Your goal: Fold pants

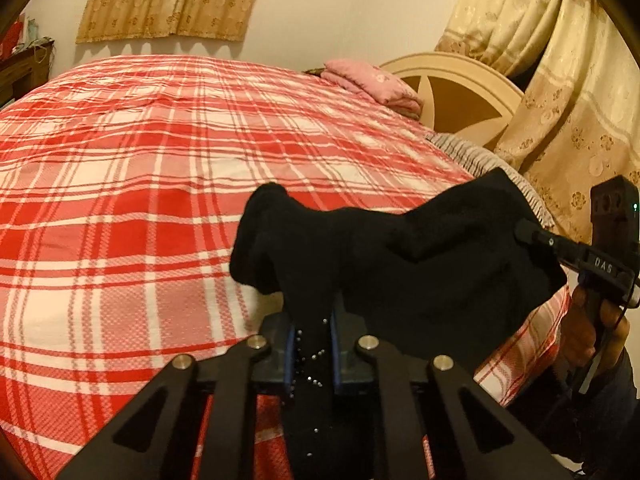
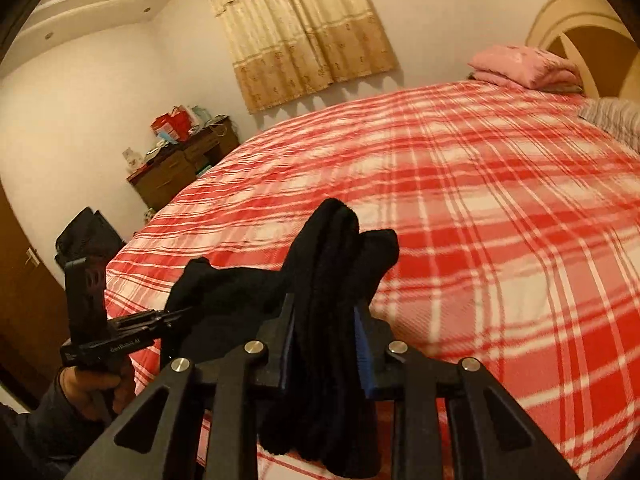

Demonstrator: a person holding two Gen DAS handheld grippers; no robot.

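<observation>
Black pants held up between both of our grippers, above the plaid bed.

Our left gripper (image 1: 313, 354) was clamped on a strip of the black pants (image 1: 400, 256) dotted with small studs, and our right gripper (image 2: 326, 344) was clenched on a thick bunched fold of the same pants (image 2: 336, 264) — the cloth stretched between the two, lifted off the red-and-white plaid bedspread (image 1: 140, 184) near its front edge. In the left wrist view our right hand (image 1: 588, 328) showed at the far right, gripping its handle. A folded pink blanket (image 2: 524, 66) lay at the head of the bed by the cream headboard (image 1: 460, 92) — well apart from the pants. Gold curtains (image 2: 304, 28) hung on the far wall, with a cluttered wooden dresser (image 2: 180, 168) beside the bed.
</observation>
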